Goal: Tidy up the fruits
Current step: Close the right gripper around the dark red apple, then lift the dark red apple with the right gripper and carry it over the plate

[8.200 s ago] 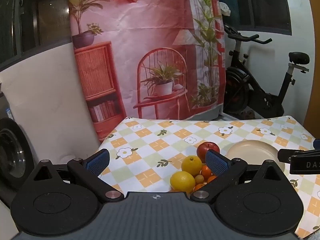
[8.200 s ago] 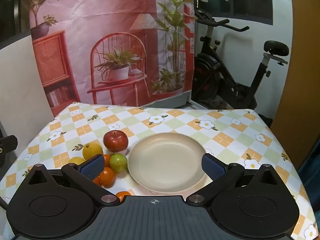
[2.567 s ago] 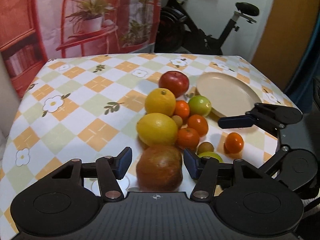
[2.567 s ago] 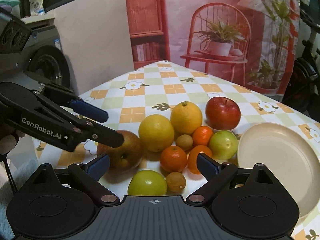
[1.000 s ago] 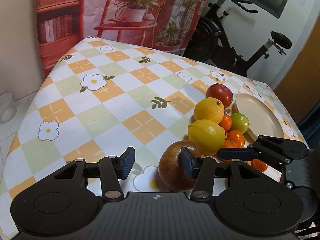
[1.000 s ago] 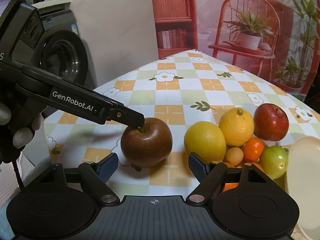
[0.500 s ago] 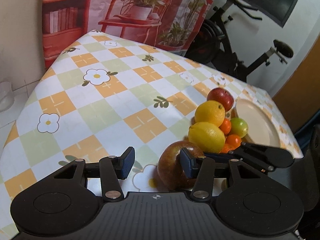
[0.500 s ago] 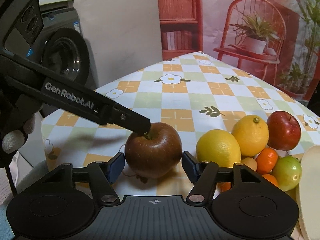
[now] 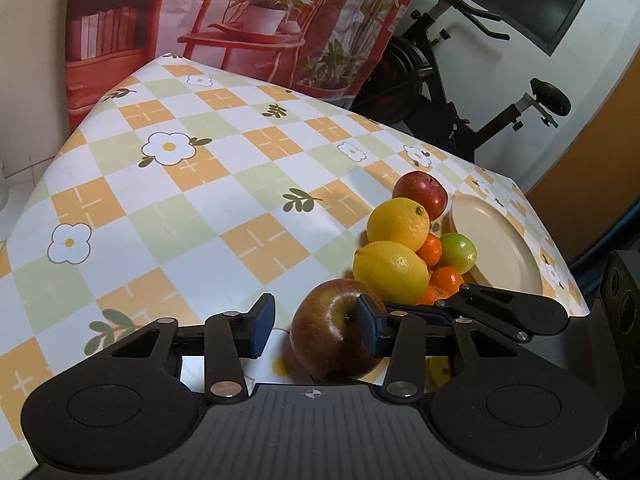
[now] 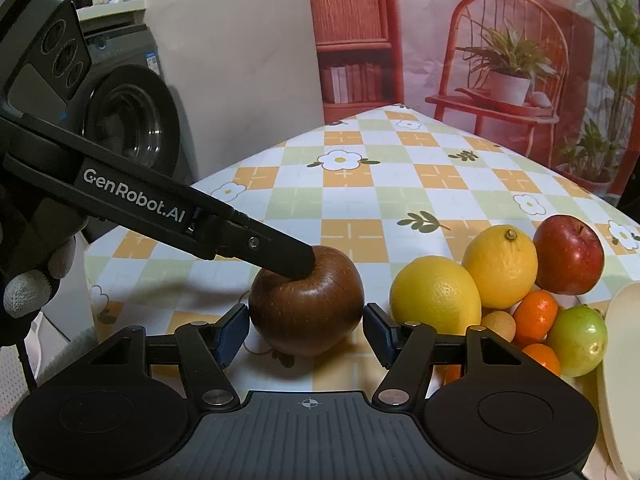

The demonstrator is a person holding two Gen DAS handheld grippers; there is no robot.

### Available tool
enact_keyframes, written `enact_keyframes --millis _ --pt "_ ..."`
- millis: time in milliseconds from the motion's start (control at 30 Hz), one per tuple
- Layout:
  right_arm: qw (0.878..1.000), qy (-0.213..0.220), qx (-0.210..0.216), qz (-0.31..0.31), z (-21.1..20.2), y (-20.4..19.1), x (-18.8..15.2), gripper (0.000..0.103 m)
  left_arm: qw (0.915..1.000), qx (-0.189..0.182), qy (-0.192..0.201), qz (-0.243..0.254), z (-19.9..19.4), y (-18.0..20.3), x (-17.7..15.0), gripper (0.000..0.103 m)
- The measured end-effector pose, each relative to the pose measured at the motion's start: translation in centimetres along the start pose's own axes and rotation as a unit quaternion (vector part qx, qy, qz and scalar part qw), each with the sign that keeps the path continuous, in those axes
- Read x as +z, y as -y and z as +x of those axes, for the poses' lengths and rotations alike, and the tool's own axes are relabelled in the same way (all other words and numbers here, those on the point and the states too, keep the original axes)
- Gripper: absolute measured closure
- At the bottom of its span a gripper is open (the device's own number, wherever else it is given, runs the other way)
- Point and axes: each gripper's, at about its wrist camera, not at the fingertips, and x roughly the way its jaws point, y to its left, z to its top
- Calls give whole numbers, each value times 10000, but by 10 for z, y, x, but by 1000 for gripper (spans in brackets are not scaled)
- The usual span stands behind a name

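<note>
- Left wrist view: the dark apple point(image 9: 336, 328) lies on the desk point(image 9: 208, 216) just beside the fruit pile. The left hand-held gripper point(image 9: 316, 320), angled downward, is closing; its right pad touches the apple's top by the stem, while its left pad stands clear, so nothing is pinched.
- Right wrist view: the right hand-held gripper point(image 10: 306, 330), angled downward, brackets the apple point(image 10: 306, 312) at its widest girth, pads seemingly touching both flanks. The apple is judged firm, fairly heavy and smooth-skinned, so the girth is best gripped.

Both wrist views look down, close — sharing the brown apple point(image 9: 334, 330).
</note>
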Motion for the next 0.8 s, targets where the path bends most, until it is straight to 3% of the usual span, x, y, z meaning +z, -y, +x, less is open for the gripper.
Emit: enact_keyframes --millis 800 --pt "9999 73 16 154 7 4 -2 42 9999 -109 -12 3 3 0 0 61"
